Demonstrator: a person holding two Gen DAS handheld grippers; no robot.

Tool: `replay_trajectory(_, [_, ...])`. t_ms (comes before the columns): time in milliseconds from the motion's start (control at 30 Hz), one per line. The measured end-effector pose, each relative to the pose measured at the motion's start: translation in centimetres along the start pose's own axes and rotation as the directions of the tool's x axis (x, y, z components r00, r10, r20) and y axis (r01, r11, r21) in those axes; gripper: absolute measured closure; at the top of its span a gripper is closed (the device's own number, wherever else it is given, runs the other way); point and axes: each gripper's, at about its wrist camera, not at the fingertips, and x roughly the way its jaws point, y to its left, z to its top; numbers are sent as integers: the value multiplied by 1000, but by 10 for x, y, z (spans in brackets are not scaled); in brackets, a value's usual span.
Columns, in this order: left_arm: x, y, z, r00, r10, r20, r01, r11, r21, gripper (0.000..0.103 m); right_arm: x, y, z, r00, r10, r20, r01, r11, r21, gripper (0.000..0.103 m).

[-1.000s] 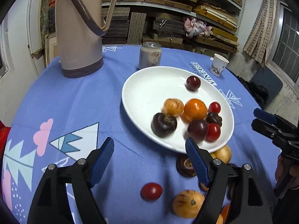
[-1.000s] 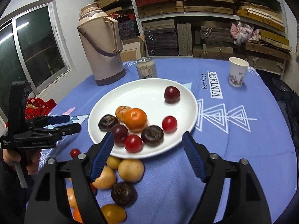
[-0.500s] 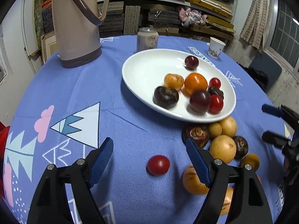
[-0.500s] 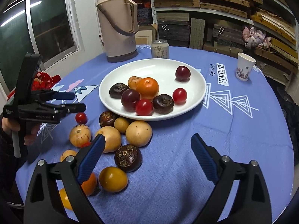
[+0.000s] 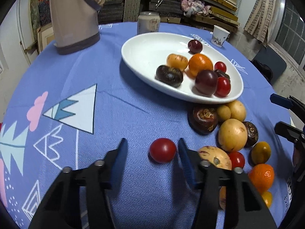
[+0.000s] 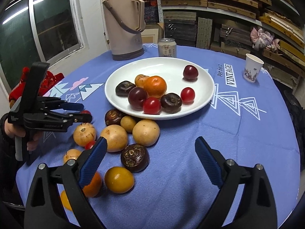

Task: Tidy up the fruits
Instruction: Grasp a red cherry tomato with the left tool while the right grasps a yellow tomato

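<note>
A white plate (image 5: 148,47) (image 6: 165,64) holds several fruits: an orange (image 5: 200,64), dark plums and red cherry tomatoes. Loose fruits lie on the blue cloth by its near rim: a dark chestnut-like fruit (image 5: 204,117), pale round fruits (image 6: 145,132), an orange (image 5: 261,175). A lone red cherry tomato (image 5: 162,150) lies between the open fingers of my left gripper (image 5: 152,148), nearer the right finger and apart from both. In the right wrist view the left gripper (image 6: 83,111) hides most of that tomato (image 6: 85,112). My right gripper (image 6: 150,148) is open and empty above the loose pile.
A beige thermos jug (image 5: 74,15) (image 6: 124,22) stands at the back left, a drink can (image 5: 148,23) (image 6: 167,47) behind the plate, a paper cup (image 5: 220,36) (image 6: 252,70) at the back right. Shelves of stacked wood lie beyond the round table.
My left gripper has moved down and forward and has narrowed around the lone red tomato. My right gripper has pulled back from the plate, over the loose fruits.
</note>
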Motion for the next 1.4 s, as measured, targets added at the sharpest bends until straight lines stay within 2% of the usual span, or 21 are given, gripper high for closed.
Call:
replay_trajectory(133, [1,-3,-1,1000,12,2,-12,1000,16,55,0,6,-2,1000,-4,-15,4,999,-31,12])
replay_trajectory(300, [1,-6,-2,1000,2,8,-3,999,40,65,-7,20,-13,999,-5,-48,0,994,-114,14])
replay_trajectory(333, [2,-7,-2,1000,2,9,-3,999,42,66,-8,23,-17,999,-3,-54,-4,991,-132,16])
replay_trajectory(400, [2,-8,-2,1000,5,11,-5,999,46,66,-7,29,-24,997,11,-82,-24,987,-160,30])
replay_trajectory(500, [2,-9,-2,1000,8,11,-8,999,51,66,3,33,-30,991,2,-131,-26,983,-181,37])
replay_trajectory(633, [2,-10,-3,1000,5,7,-6,998,60,69,8,35,-33,988,15,-152,-44,982,-184,43])
replay_trajectory(800, [1,-12,-4,1000,8,6,-8,998,66,70,12,42,-36,983,43,-178,-79,976,-204,63])
replay_trajectory(1067, [1,-15,-5,1000,3,5,-3,997,76,76,12,41,-34,980,64,-188,-100,977,-191,65])
replay_trajectory(1400, [-10,-12,-1,999,-14,51,11,999,49,76,-3,22,-23,992,87,-93,-98,988,-121,66])
